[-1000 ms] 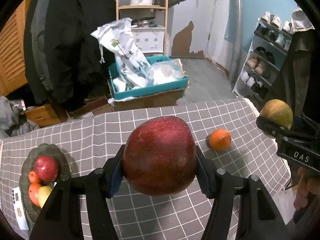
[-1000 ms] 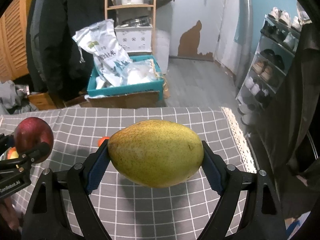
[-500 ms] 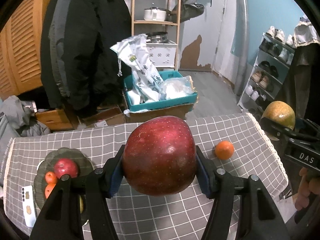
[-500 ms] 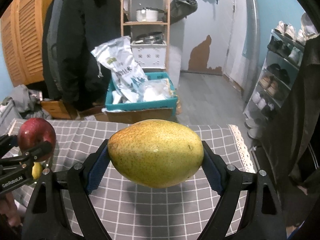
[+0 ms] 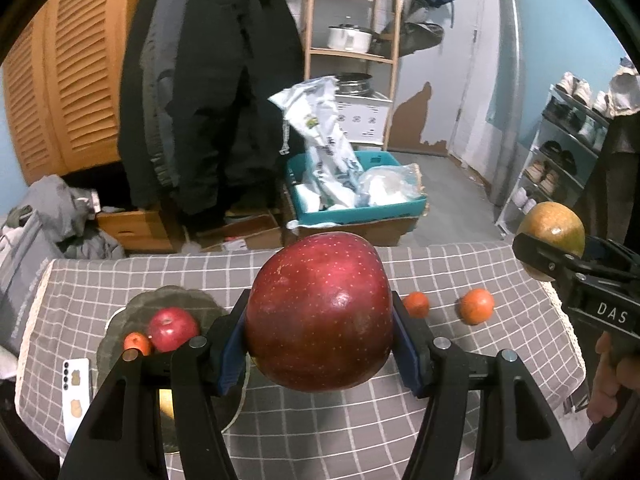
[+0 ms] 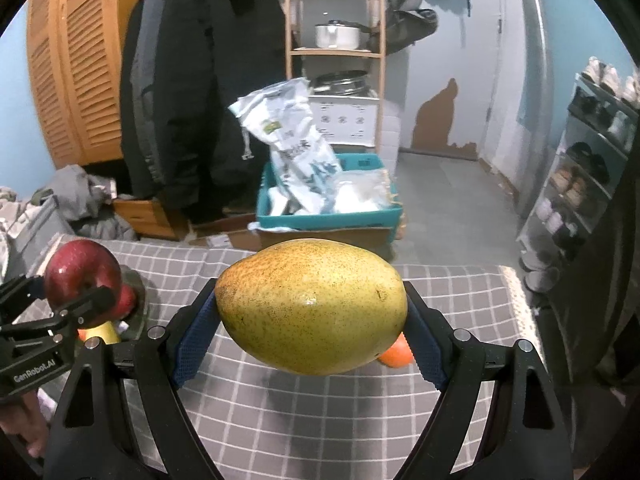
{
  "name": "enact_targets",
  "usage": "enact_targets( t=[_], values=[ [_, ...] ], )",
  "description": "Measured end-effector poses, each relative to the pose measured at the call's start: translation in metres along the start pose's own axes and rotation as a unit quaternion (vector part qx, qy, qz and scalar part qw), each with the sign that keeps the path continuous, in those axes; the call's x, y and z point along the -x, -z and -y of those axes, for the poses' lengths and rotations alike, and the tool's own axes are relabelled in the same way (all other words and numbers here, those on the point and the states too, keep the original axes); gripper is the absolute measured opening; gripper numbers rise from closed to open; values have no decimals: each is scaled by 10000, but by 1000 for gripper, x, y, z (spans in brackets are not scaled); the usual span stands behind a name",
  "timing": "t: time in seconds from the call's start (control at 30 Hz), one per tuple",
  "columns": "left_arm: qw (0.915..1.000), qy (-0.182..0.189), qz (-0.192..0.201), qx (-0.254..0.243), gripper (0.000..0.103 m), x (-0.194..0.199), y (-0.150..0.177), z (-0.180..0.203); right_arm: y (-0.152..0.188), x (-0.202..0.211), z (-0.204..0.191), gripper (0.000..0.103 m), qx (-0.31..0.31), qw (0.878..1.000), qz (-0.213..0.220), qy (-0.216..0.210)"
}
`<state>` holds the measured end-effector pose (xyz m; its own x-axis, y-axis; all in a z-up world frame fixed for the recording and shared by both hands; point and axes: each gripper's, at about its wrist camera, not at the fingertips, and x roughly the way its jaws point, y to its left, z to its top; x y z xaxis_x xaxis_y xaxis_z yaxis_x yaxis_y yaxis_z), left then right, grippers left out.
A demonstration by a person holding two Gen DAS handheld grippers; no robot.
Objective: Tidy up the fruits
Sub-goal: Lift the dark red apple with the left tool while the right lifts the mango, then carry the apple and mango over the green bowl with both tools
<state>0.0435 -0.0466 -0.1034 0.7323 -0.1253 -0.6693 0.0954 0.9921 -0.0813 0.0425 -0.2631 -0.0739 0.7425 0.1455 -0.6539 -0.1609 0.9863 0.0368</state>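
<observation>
Two fruits held aloft above a grey checked tablecloth (image 5: 460, 408), one in each handheld gripper. Left gripper (image 5: 319, 344) clamped on a large red apple (image 5: 319, 316), blue pads pressed against both its sides. Right gripper (image 6: 311, 336) clamped on a yellow-green mango (image 6: 312, 306), gripped lengthwise between blue pads. Each gripper also visible at the edge of the other's view, fruit in its grasp.

Below and to the left, near the cloth's left edge: a dark plate (image 5: 176, 298) holding a smaller red apple (image 5: 173, 329), a small orange fruit (image 5: 137, 343) and a yellow fruit (image 5: 166, 404), the last mostly hidden behind the gripper. Just beside the plate, nearer that edge, a white phone (image 5: 75, 396) lying flat. To the right of the held apple, two small oranges (image 5: 416, 304) (image 5: 476, 306) resting on the cloth, apart from each other, with bare cloth all around them. Wide stretch of bare cloth in the middle and front of the table. Lace trim along the right edge (image 6: 520, 300), with a drop to the floor beyond.

Past the far table edge: a teal crate (image 5: 360, 210) of plastic bags on cardboard, a dark coat (image 5: 208, 92) hanging, a wooden shelf (image 5: 352, 52) with a pot, louvred wooden doors at left, a shoe rack (image 5: 560, 160) at right, and open grey floor leading toward a door.
</observation>
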Motion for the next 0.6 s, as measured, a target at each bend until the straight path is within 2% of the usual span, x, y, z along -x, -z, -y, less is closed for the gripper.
enact_targets(
  t=[0.6],
  values=[
    [9975, -522, 38, 477, 64, 13, 12, -71, -15, -24, -75, 84, 441, 9978, -87, -477]
  ],
)
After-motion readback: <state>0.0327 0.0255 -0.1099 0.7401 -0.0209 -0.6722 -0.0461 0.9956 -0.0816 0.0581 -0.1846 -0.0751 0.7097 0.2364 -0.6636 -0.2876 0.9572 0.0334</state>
